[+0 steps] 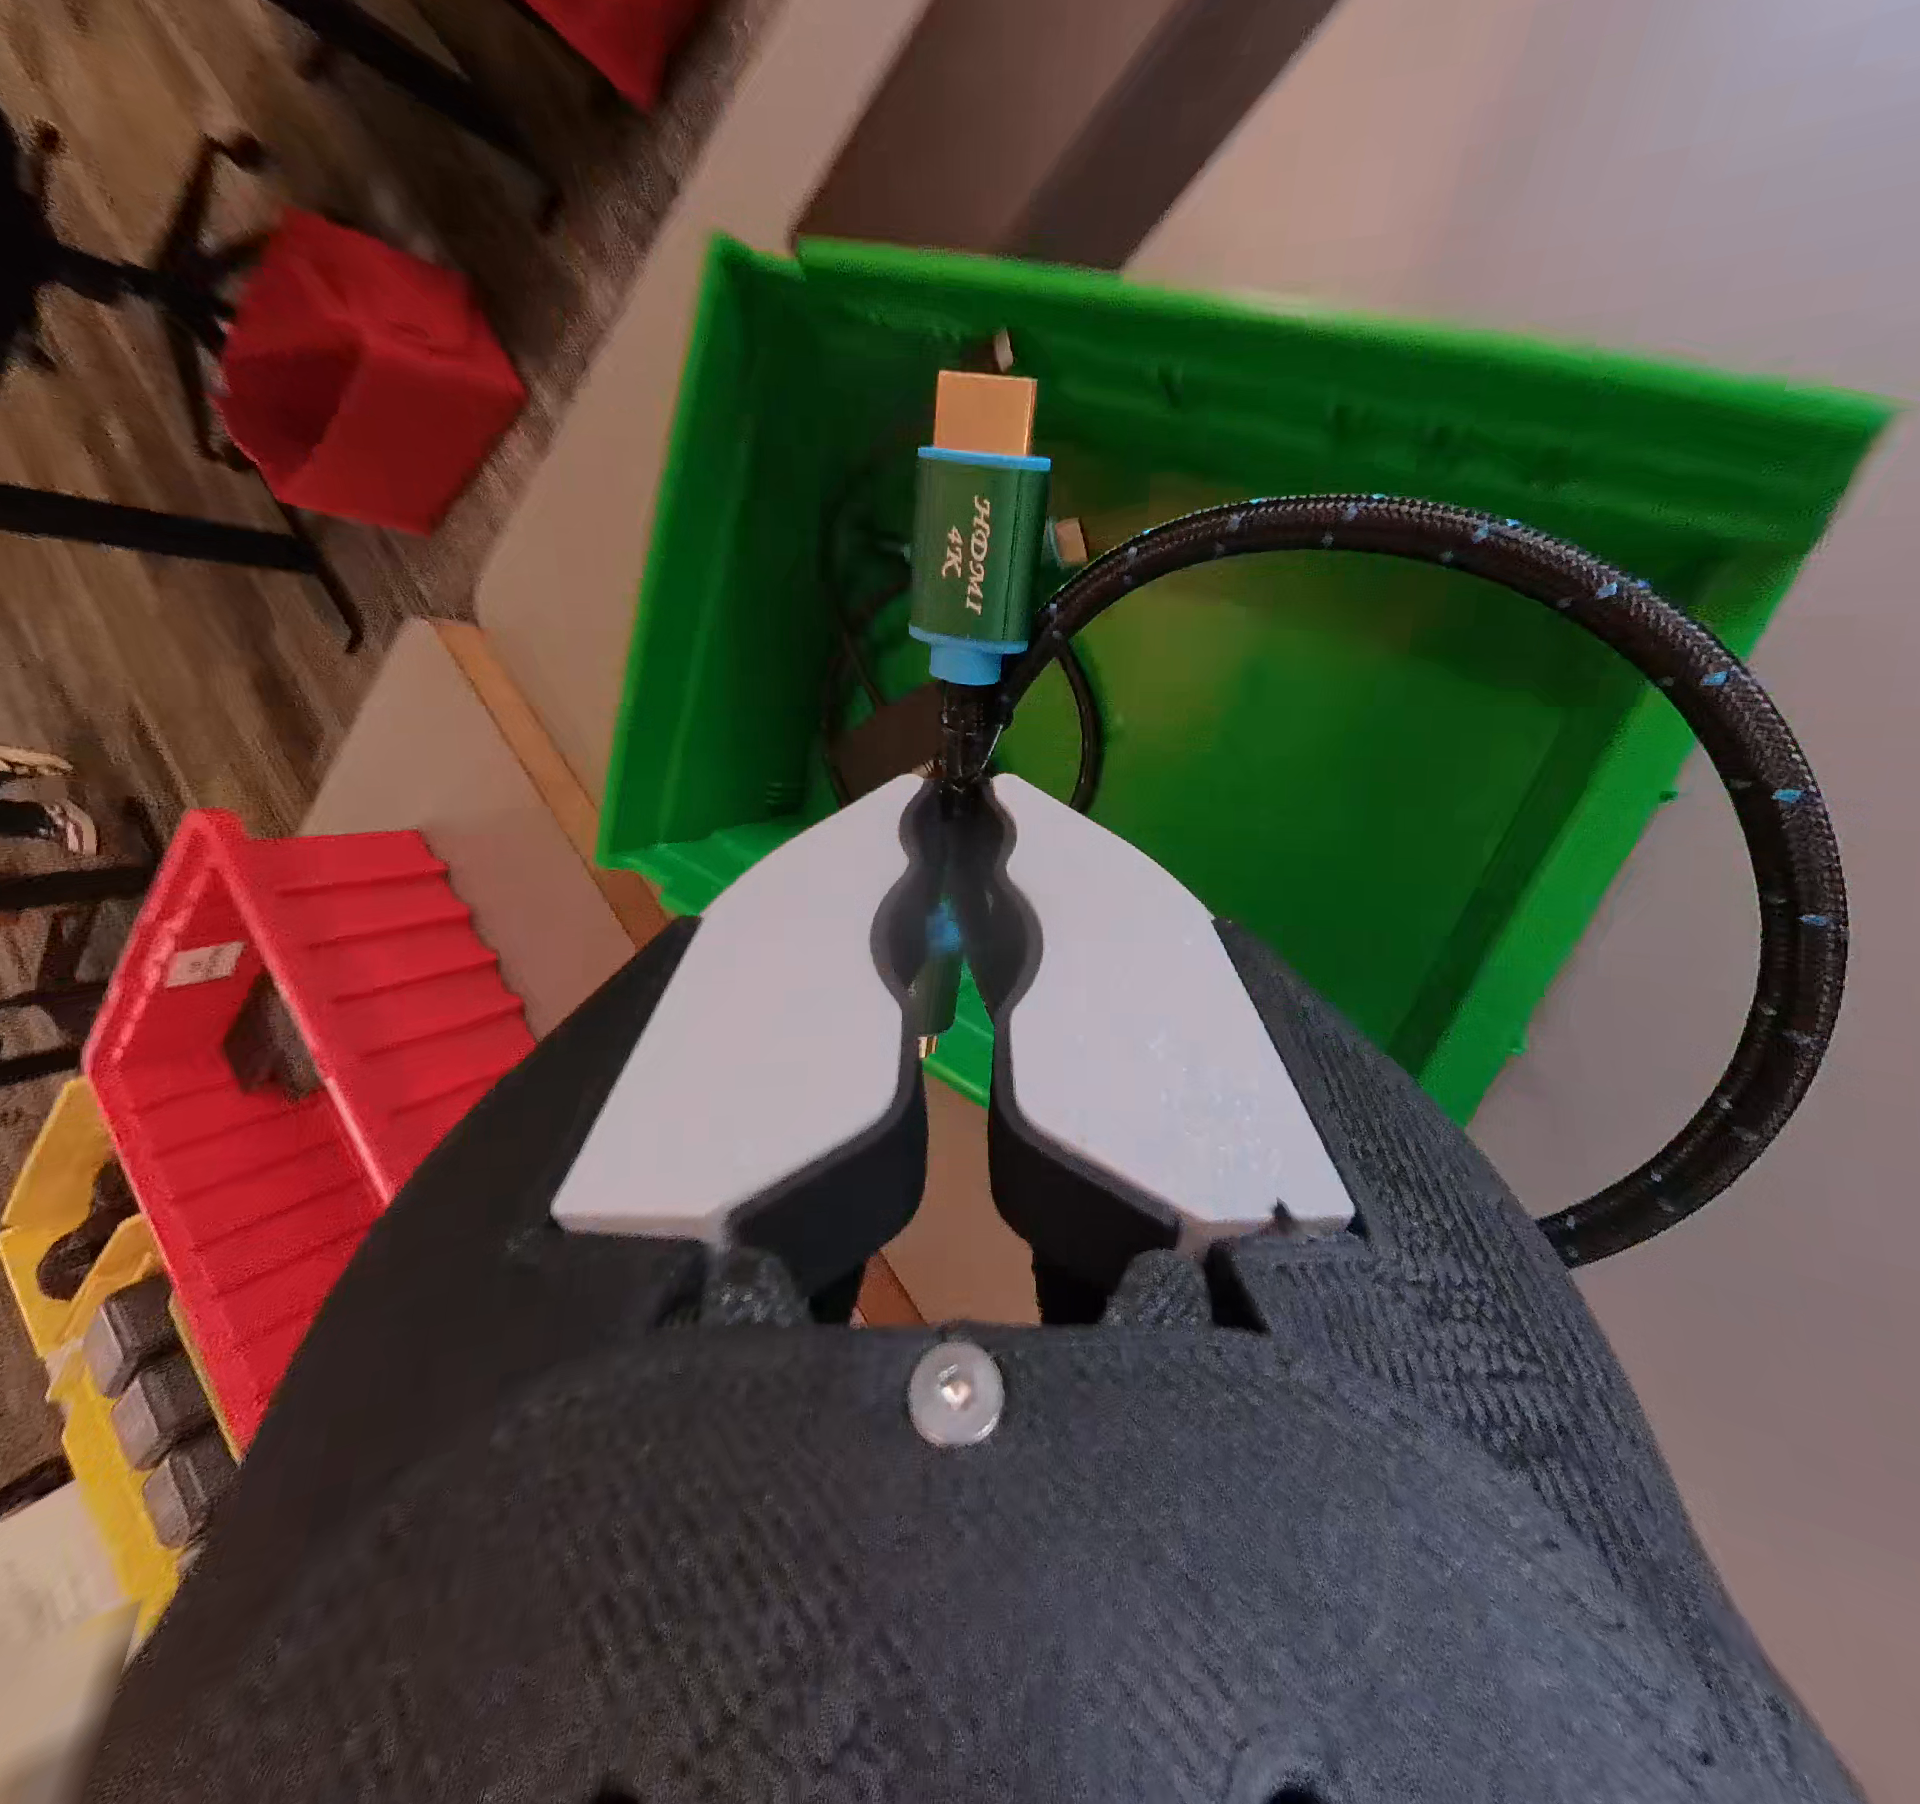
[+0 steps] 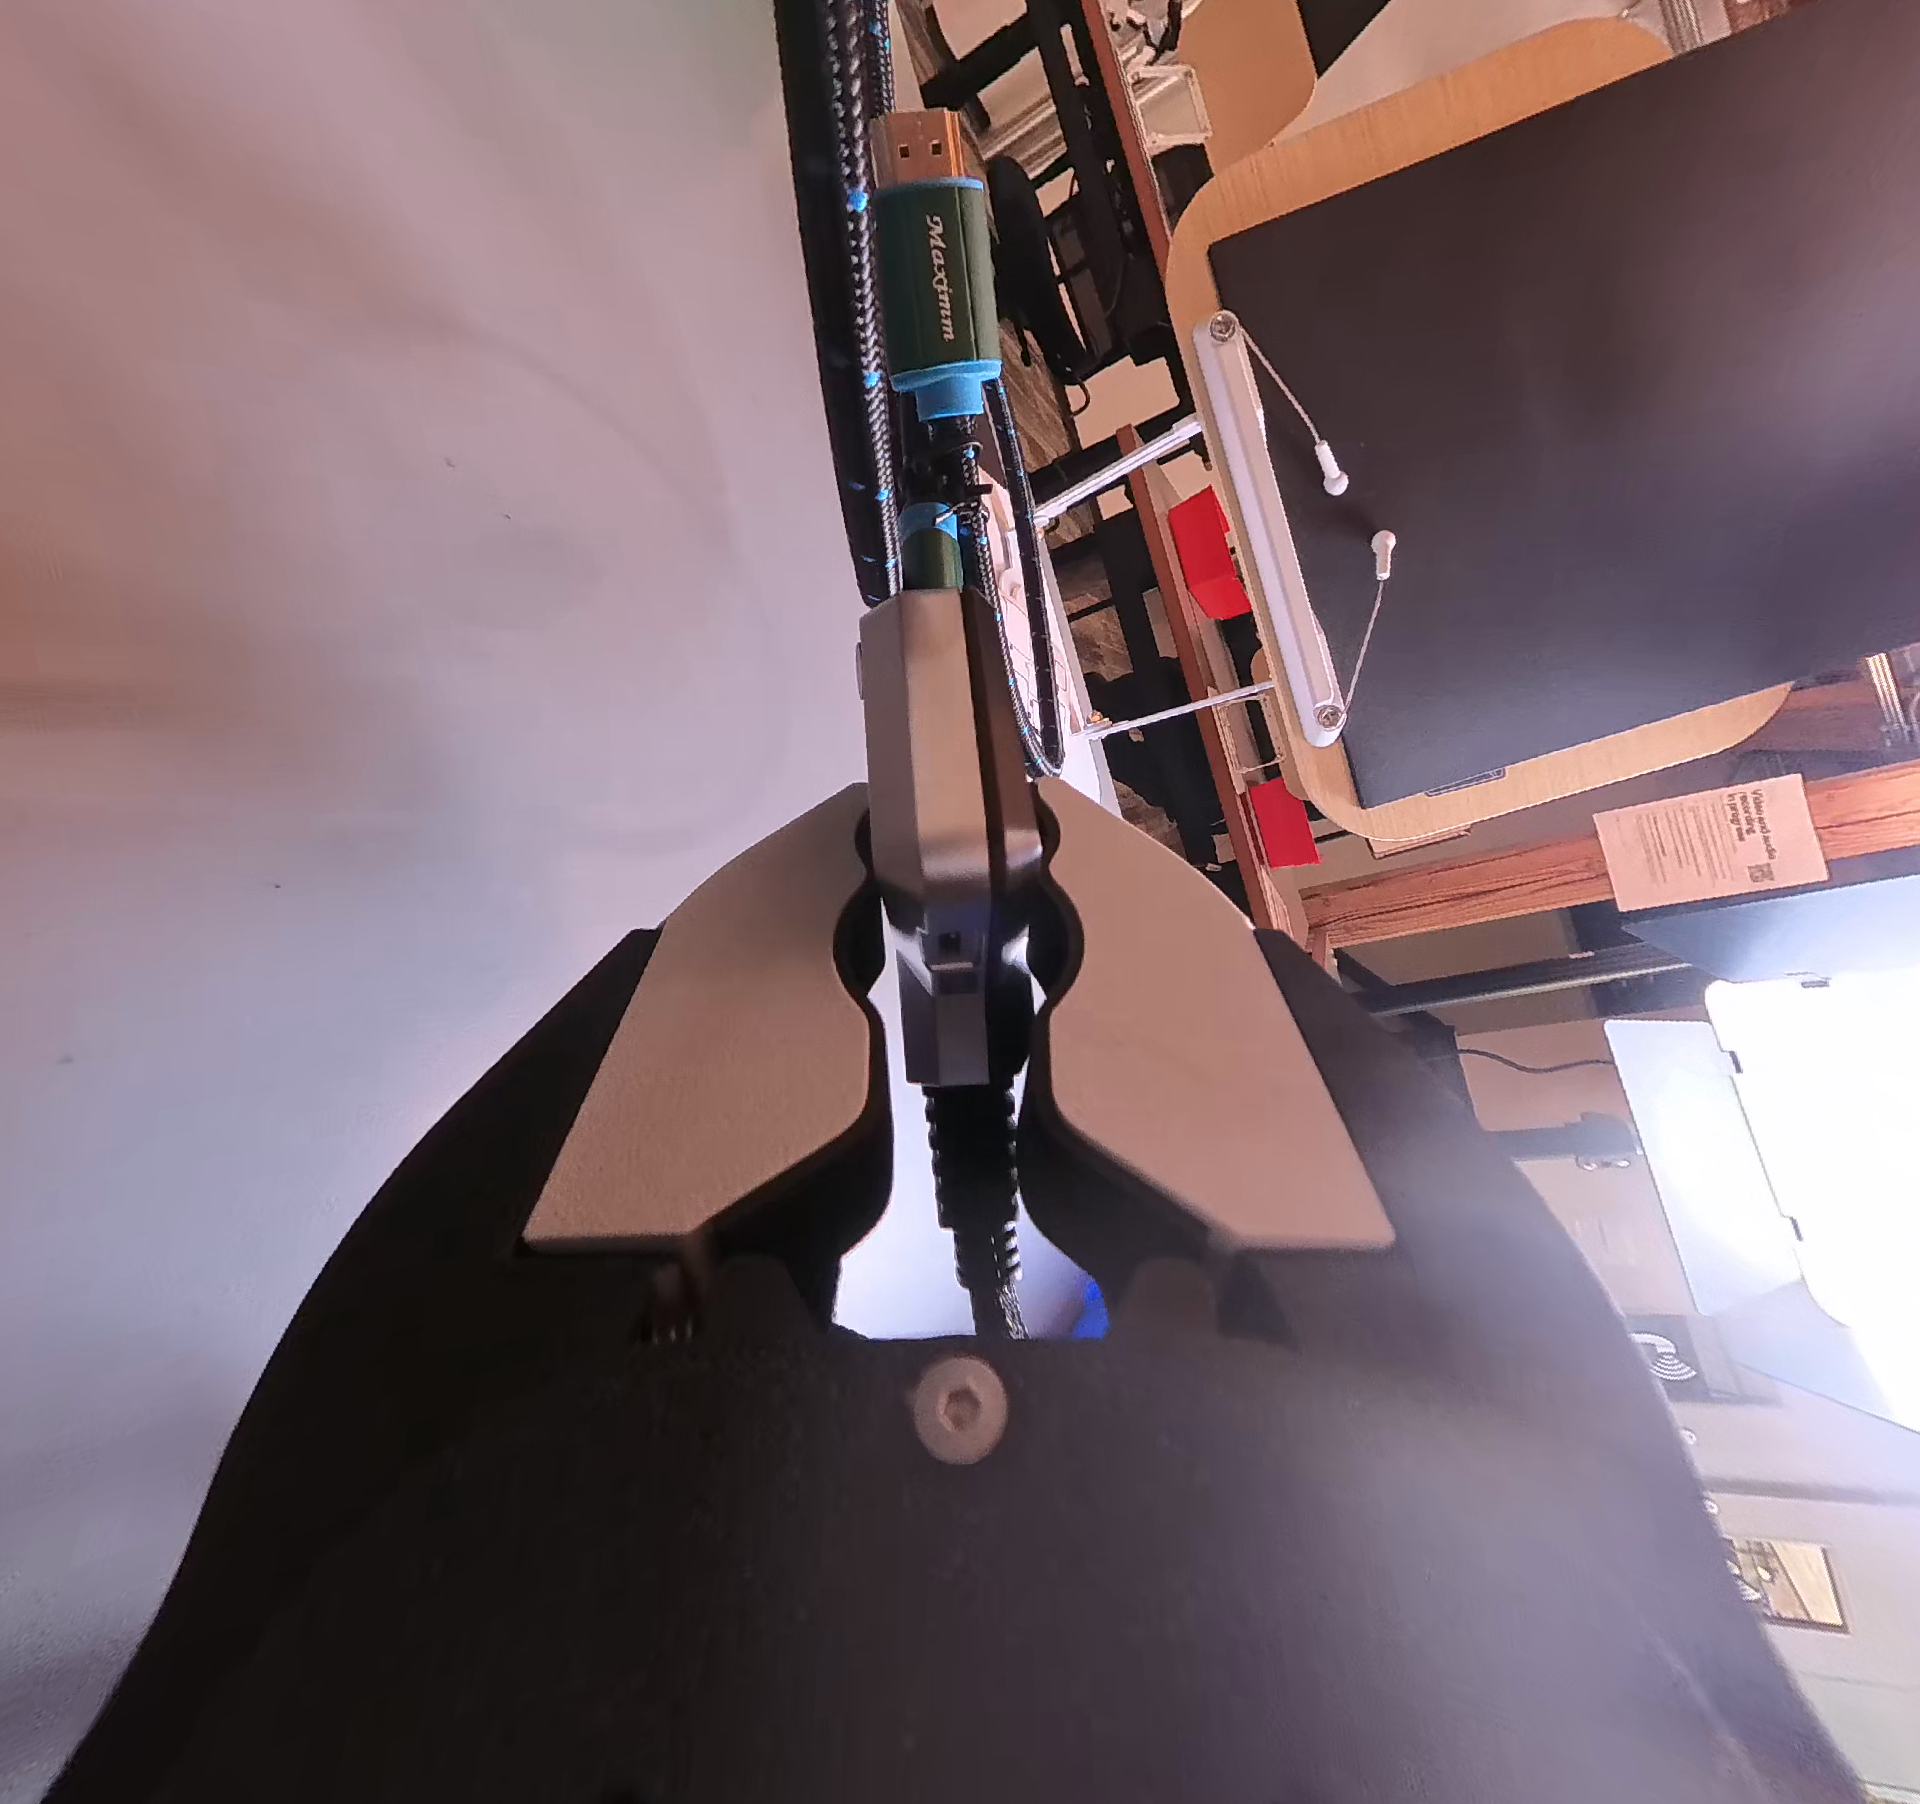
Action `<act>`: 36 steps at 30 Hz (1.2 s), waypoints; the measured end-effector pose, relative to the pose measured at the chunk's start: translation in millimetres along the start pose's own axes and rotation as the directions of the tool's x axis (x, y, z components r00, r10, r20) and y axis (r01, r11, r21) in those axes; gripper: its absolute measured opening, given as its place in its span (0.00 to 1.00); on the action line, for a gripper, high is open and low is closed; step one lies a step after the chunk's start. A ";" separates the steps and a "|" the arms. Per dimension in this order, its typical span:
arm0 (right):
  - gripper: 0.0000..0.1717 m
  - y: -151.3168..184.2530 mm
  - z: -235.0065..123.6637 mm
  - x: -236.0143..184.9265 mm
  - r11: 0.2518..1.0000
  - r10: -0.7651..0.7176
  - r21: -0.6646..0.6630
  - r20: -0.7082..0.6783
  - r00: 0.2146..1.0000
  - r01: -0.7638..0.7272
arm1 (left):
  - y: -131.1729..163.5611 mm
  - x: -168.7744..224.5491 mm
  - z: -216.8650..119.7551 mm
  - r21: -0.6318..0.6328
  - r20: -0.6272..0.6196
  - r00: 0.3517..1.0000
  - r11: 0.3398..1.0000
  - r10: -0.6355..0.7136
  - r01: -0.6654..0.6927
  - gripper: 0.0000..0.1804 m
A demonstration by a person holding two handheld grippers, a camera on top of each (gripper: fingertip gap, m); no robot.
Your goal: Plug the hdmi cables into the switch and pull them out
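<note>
Left gripper (image 1: 954, 798): its fingertips are pinched on the black cable (image 1: 1766, 767) right behind the green plug (image 1: 975, 549).
Right gripper (image 2: 961, 819): its jaws are narrow, pressed on a grey metal adapter (image 2: 925, 746).
Where: the plug hangs over the green bin (image 1: 1299, 819), near the bin's far left corner.
Risk: the thin cable may slip, because the grip is only at the very tips. The big loop may catch the bin's rim.
Pose: the left gripper tips down toward the bin. The right gripper points along the cable.
</note>
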State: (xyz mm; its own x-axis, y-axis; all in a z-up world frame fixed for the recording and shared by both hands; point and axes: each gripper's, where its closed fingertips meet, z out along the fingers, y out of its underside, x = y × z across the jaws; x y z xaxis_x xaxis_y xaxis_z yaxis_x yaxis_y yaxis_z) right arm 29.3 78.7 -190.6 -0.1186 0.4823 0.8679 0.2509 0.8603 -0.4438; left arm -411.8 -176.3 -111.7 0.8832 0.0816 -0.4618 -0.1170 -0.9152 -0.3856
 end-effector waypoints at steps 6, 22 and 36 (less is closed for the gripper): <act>0.14 -2.7 0.5 -1.9 1.000 -0.007 0.006 0.004 1.000 0.007 | -60.8 28.6 -95.3 0.285 -0.151 0.989 0.957 -0.003 0.046 0.04; 0.14 -2.4 -3.9 1.6 1.000 -0.009 0.009 -0.014 1.000 0.009 | -101.8 358.7 -64.3 0.455 -0.716 0.574 0.889 0.397 -0.047 0.04; 0.14 11.0 -6.4 9.7 0.999 0.039 0.006 -0.033 0.999 -0.039 | -101.4 369.9 -29.8 0.431 -0.818 0.504 0.875 0.276 0.220 0.04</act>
State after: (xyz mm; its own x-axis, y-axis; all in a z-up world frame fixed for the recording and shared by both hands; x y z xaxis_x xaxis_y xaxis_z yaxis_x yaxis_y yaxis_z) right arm 37.0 91.8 -185.6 -0.0769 0.5095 0.8570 0.2491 0.8421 -0.4783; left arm -59.8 -65.1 -219.6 0.7847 -0.5341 0.3145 -0.1033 -0.6130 -0.7833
